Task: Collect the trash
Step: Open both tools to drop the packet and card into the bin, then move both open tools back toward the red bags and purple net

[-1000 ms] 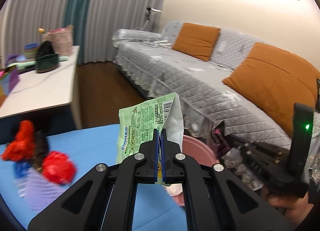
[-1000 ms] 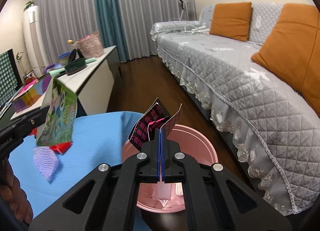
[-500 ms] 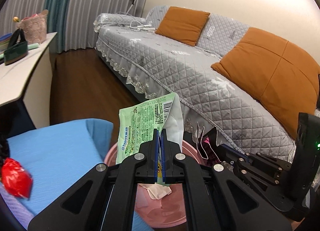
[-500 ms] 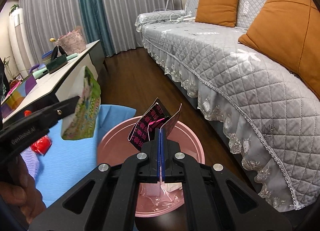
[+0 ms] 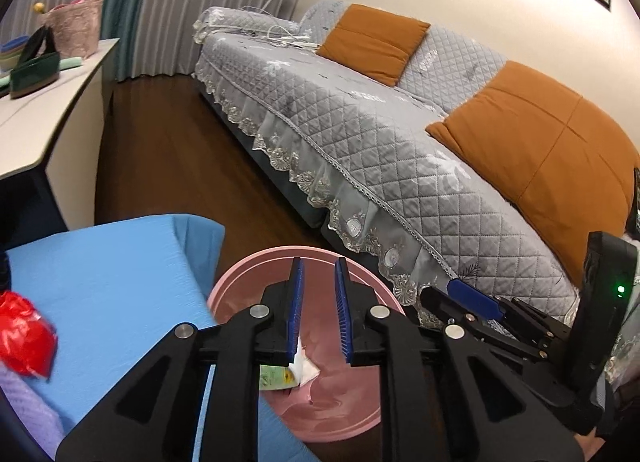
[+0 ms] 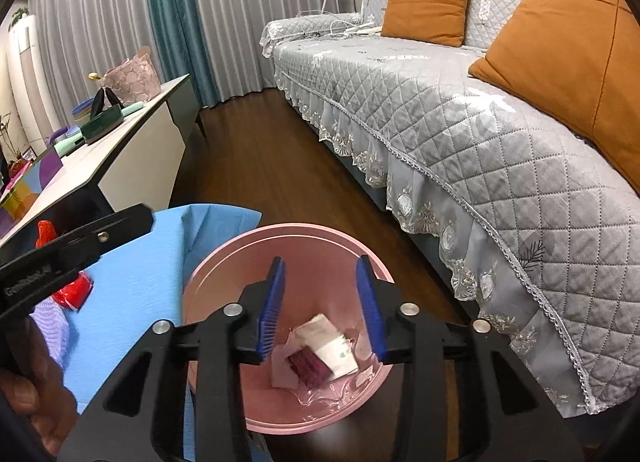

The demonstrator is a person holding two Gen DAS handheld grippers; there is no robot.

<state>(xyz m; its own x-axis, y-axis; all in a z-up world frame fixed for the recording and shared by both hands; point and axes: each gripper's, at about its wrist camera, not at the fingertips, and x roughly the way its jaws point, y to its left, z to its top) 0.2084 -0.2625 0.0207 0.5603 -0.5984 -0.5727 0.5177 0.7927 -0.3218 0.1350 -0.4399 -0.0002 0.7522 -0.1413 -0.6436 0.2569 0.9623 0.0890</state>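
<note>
A pink bin (image 5: 256, 274) (image 6: 224, 262) stands on the floor beside the blue-covered table (image 5: 100, 282) (image 6: 132, 302). My left gripper (image 5: 318, 314) is open and empty above the bin; a green wrapper (image 5: 276, 377) lies in the bin below it. My right gripper (image 6: 322, 304) is open and empty over the bin; a dark pink wrapper (image 6: 306, 364) and white wrappers (image 6: 332, 346) lie inside. A red wrapper (image 5: 24, 342) (image 6: 74, 292) and a purple mesh (image 5: 28, 418) (image 6: 50, 318) lie on the table.
A grey quilted sofa (image 5: 380, 122) (image 6: 460, 110) with orange cushions (image 5: 540, 150) runs along the right. A white side table (image 5: 36, 114) (image 6: 100, 158) with bags stands at the left. Dark wood floor (image 6: 264, 166) lies between them.
Both grippers have opened over the bin. The green wrapper and the dark pink wrapper left the jaws and now lie inside the bin.
</note>
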